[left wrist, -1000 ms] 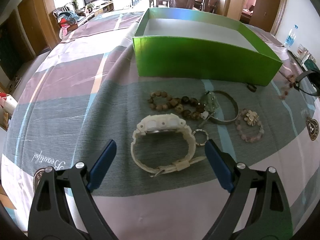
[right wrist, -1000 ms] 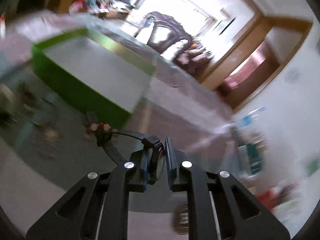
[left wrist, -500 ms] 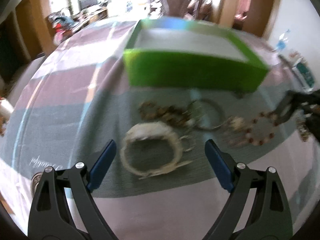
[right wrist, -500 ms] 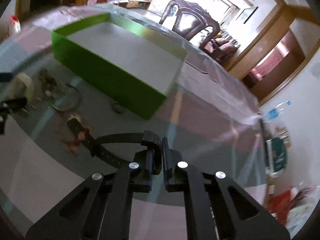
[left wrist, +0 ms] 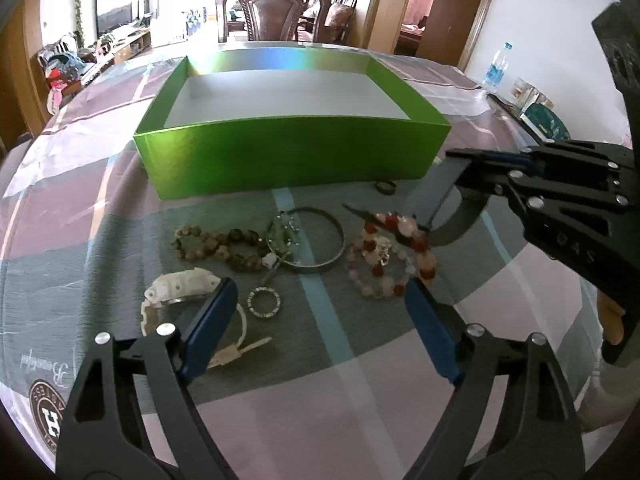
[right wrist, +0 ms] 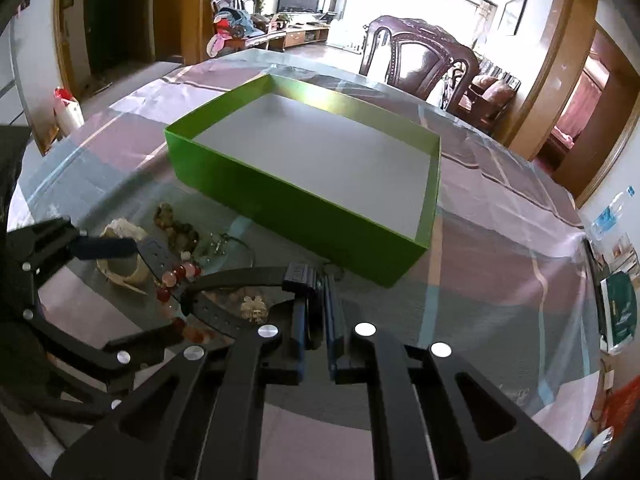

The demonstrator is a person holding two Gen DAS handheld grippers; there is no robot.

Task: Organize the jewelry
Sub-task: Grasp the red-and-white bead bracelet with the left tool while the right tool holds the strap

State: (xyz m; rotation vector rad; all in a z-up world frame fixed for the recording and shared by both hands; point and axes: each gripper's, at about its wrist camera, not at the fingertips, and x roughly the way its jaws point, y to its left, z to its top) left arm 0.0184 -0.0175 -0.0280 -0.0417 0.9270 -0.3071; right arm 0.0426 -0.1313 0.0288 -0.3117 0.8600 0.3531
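Note:
An open green box (left wrist: 292,152) (right wrist: 304,204) stands on the table. In front of it lie a brown bead bracelet (left wrist: 216,246), a silver bangle (left wrist: 320,240), a small ring (left wrist: 265,303), a white watch (left wrist: 180,288) and pink bead bracelets (left wrist: 384,268). My left gripper (left wrist: 320,320) is open, low over this jewelry. My right gripper (right wrist: 316,316), also seen from the left wrist (left wrist: 480,158), is shut on a black watch (right wrist: 240,280) whose strap carries a red bead bracelet (right wrist: 176,280), held just above the table by the box's right corner.
A small dark ring (left wrist: 386,187) lies by the box's front right corner. A dark wooden chair (left wrist: 276,12) stands behind the table. A water bottle (left wrist: 496,68) and packets (left wrist: 540,116) sit at the far right edge.
My right gripper has carried the black watch with the red bead bracelet leftward toward the other jewelry. My left gripper has shifted right; the white watch now lies by its left finger.

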